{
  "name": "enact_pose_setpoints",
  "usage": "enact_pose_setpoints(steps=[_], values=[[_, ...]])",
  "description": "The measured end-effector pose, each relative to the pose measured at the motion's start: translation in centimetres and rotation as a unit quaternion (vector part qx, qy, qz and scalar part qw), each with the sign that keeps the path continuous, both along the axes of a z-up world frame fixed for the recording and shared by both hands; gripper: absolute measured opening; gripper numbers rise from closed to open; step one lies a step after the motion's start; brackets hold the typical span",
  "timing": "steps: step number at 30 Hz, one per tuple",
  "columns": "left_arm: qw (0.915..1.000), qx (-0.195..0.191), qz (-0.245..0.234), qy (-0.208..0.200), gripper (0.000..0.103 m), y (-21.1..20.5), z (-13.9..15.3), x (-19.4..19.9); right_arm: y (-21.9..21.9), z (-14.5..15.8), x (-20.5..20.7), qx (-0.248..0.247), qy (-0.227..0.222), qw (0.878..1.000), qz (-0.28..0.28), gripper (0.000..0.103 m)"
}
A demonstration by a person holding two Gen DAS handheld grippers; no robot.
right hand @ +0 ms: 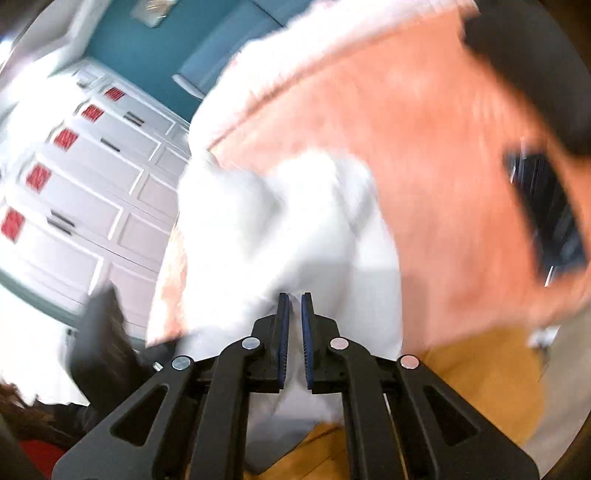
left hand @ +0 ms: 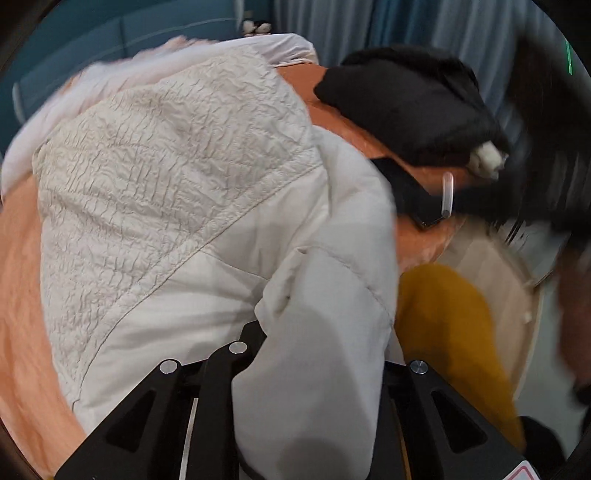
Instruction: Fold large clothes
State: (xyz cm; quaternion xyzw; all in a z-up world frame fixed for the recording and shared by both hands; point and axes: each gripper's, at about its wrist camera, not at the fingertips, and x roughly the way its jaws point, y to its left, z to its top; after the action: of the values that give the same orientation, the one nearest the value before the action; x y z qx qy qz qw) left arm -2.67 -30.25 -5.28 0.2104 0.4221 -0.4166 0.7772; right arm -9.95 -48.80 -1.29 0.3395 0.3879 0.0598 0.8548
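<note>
A large white jacket (left hand: 177, 192) with a crinkled quilted panel lies over an orange-covered bed (left hand: 18, 280). My left gripper (left hand: 310, 369) is shut on a fold of the jacket; the white cloth bulges between the jaws and hides the fingertips. In the right wrist view, blurred by motion, my right gripper (right hand: 295, 332) is shut on a fold of the same white jacket (right hand: 280, 229), with cloth pinched between the blue pads (right hand: 283, 332). The orange bed cover (right hand: 424, 147) lies beyond it.
A black garment (left hand: 406, 107) and a phone (left hand: 413, 195) lie on the bed at the right. A mustard cloth (left hand: 450, 332) hangs by a beige round stool (left hand: 517, 295). White drawers with red labels (right hand: 74, 184) stand left in the right wrist view. Blue curtains (left hand: 406, 26) hang behind.
</note>
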Motion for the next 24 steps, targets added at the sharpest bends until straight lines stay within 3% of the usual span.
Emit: enact_pose_setpoints(steps=[4, 5, 6, 7, 9, 10, 12, 13, 15, 17, 19, 22, 24], values=[[0.9998, 0.009, -0.002, -0.017, 0.013, 0.2, -1.3, -0.4, 1.8, 4.6, 3.1, -0.082, -0.055, 0.995, 0.022, 0.022], [0.9996, 0.013, -0.003, -0.024, 0.014, 0.1, -1.6, -0.7, 2.3, 5.3, 4.3, -0.108, -0.059, 0.992, 0.022, 0.031], [0.9996, 0.012, -0.003, -0.026, 0.016, 0.4, -1.7, -0.8, 3.1, 5.3, 5.8, -0.122, -0.056, 0.991, 0.027, 0.051], [0.9996, 0.01, -0.003, -0.026, 0.016, 0.7, -1.7, -1.0, 3.8, 4.8, 7.0, -0.127, -0.051, 0.99, 0.032, 0.053], [0.9998, 0.003, -0.001, -0.021, 0.022, 1.1, -1.1, -1.0, 3.6, 1.8, 9.5, -0.137, -0.012, 0.99, 0.041, 0.047], [0.9999, -0.004, 0.005, -0.016, 0.025, 1.5, -0.1, -1.7, 3.8, 0.8, 10.2, -0.145, 0.005, 0.989, 0.041, 0.032], [0.9996, -0.025, 0.007, 0.013, 0.032, 2.6, 1.5, -1.5, 3.9, -1.8, 11.1, -0.149, 0.025, 0.988, 0.043, 0.027], [0.9985, -0.043, 0.008, 0.031, 0.034, 3.6, 2.5, -1.5, 2.8, -2.9, 11.2, -0.135, 0.028, 0.99, 0.039, 0.025], [0.9958, -0.076, 0.014, 0.049, 0.049, 5.7, 4.2, -1.1, 1.3, -4.3, 10.7, -0.09, 0.029, 0.995, 0.027, 0.024], [0.9882, -0.135, 0.025, 0.068, 0.062, 8.8, 6.4, -0.4, -0.4, -6.2, 10.8, -0.054, 0.033, 0.998, 0.005, 0.024], [0.9776, -0.192, 0.063, 0.06, 0.07, 12.0, 8.4, 0.6, -2.0, -8.3, 10.7, -0.034, 0.048, 0.998, -0.015, 0.024], [0.9703, -0.206, 0.119, 0.044, 0.074, 14.0, 9.4, 3.3, -4.5, -12.0, 9.9, 0.036, 0.056, 0.997, -0.043, 0.022], [0.9699, -0.185, 0.156, 0.029, 0.074, 13.5, 8.8, 5.9, -5.3, -13.6, 9.6, 0.084, 0.055, 0.993, -0.063, 0.022]])
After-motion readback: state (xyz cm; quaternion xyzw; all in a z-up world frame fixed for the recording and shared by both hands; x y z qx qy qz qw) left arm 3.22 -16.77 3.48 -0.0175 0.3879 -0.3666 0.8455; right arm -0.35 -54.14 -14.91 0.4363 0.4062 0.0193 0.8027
